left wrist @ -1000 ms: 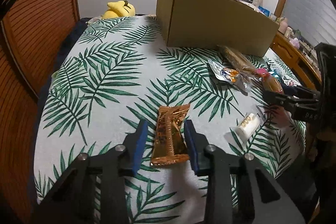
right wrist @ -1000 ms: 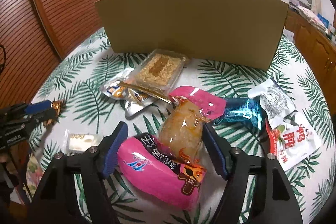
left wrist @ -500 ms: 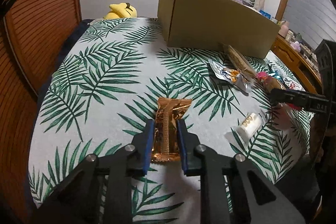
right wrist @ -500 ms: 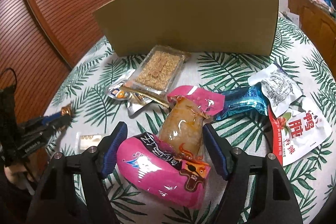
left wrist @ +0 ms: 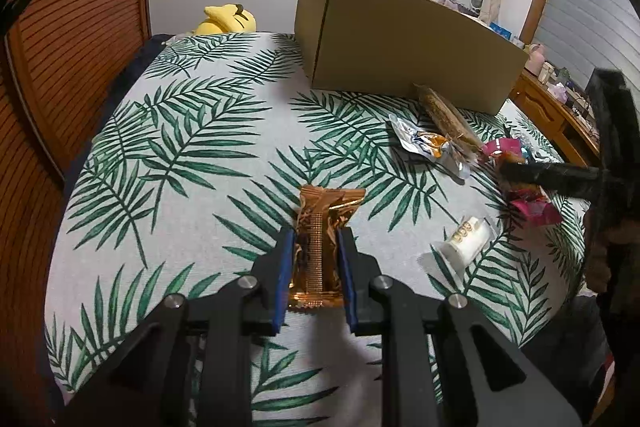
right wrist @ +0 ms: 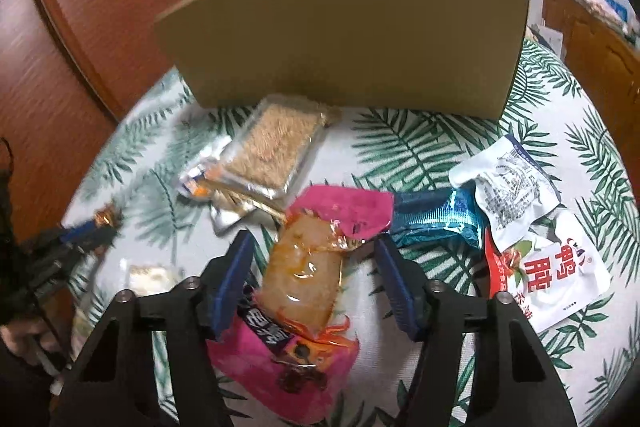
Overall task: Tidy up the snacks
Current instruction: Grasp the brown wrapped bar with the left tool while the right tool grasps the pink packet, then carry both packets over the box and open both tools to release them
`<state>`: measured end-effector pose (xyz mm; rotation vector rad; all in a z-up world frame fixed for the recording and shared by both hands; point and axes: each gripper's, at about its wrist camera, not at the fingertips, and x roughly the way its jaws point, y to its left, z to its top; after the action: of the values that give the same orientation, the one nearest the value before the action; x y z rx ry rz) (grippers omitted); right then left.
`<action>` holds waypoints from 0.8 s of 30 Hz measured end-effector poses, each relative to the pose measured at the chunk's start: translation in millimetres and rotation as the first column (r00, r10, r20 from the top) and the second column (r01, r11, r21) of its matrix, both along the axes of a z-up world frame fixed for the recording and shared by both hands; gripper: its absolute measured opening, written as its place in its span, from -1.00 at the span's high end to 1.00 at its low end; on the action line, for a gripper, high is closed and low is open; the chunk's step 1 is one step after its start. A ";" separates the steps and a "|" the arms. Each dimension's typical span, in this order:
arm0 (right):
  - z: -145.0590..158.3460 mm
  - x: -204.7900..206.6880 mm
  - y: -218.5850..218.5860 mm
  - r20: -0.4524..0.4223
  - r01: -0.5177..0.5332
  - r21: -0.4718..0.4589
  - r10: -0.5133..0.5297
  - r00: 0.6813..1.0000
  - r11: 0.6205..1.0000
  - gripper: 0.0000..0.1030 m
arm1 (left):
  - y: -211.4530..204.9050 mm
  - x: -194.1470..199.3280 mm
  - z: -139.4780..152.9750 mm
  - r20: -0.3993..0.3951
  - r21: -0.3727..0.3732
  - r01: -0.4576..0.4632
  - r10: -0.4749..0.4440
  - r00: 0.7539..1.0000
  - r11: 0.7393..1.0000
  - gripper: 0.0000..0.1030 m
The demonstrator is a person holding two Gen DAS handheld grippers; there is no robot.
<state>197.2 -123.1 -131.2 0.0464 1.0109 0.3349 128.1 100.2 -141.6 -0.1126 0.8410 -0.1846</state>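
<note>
My left gripper point(left wrist: 315, 259) is clamped on the crinkled copper-foil snack packet point(left wrist: 320, 243), frame centre. My right gripper point(right wrist: 312, 267) stands apart around the translucent orange pouch point(right wrist: 304, 275).

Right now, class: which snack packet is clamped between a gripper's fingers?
The copper-gold foil packet, squeezed by the left gripper. The right gripper only straddles the orange packet, untouched.

Gold foil snack bar point(left wrist: 320, 247), lengthwise, pinched between left tongs point(left wrist: 316, 279). Pink packets, translucent orange pouch point(right wrist: 300, 275), blue wrapper point(right wrist: 436, 219), white sachets clustered before upright cardboard box point(right wrist: 352, 39).
</note>
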 end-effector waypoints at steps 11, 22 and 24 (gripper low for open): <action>-6.7 -19.7 14.4 0.081 -0.069 -0.139 0.081 0.993 0.988 0.24 | -16.0 3.7 21.1 0.067 -0.043 0.016 -0.013 0.998 0.999 0.63; 14.4 -39.9 -11.0 0.169 -0.010 -0.058 0.020 0.985 0.998 0.24 | -53.7 43.1 60.9 0.171 -0.012 0.108 -0.105 0.980 0.994 0.63; 20.4 -37.7 -13.5 0.184 -0.003 -0.047 0.011 0.983 0.999 0.24 | -60.6 56.7 69.0 0.194 -0.015 0.126 -0.121 0.973 0.992 0.63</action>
<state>159.5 -136.6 -110.8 -0.0298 0.8349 0.3162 184.8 39.6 -72.5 -0.0662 0.6522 -0.3191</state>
